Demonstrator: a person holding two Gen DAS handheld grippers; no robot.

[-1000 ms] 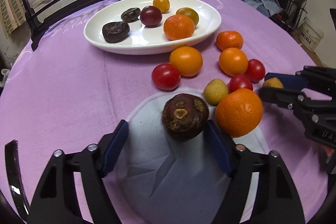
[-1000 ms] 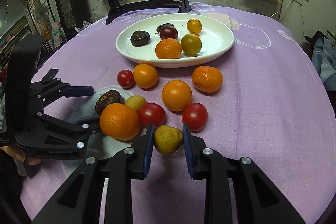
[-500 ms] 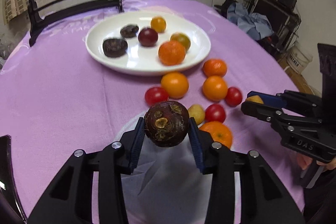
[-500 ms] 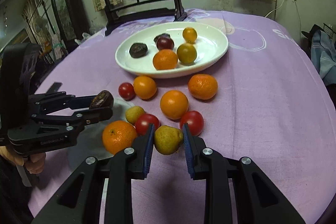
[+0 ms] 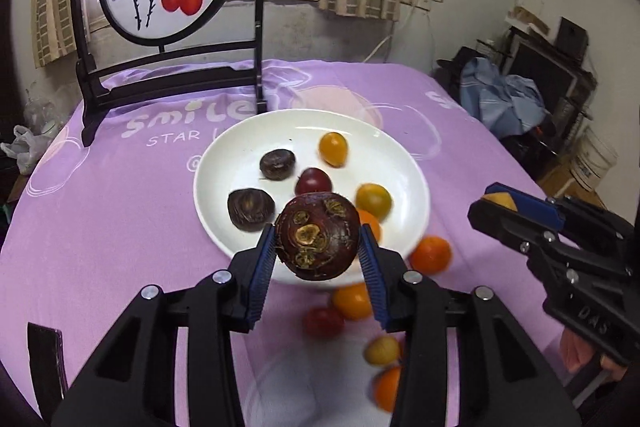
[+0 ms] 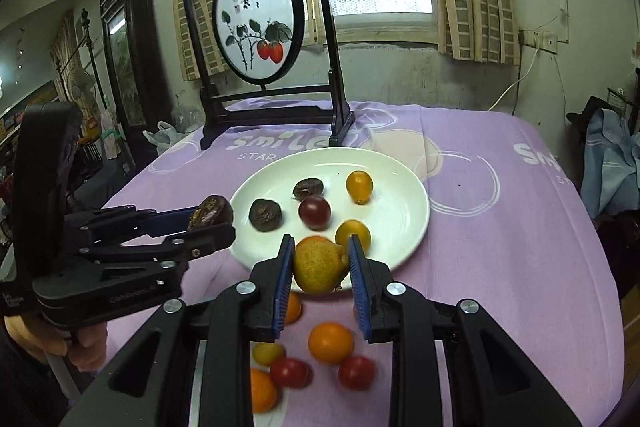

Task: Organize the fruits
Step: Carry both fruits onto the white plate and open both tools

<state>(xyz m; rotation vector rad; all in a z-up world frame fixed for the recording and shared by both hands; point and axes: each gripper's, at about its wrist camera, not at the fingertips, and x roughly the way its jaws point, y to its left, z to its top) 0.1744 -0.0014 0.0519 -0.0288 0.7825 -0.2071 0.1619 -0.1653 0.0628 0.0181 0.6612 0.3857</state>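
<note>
Your left gripper pinches a dark brown fruit above the near rim of the white plate — clear of the worktop. Your right gripper is pressed onto a yellow-green fruit, also raised — over the plate's near edge.

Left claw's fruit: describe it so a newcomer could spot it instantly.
Find the white plate on the purple tablecloth. In front of it the left claw grips a dark brown fruit. Unlike the smooth orange and red fruits nearby, it is rough with tan scabby patches.
</note>
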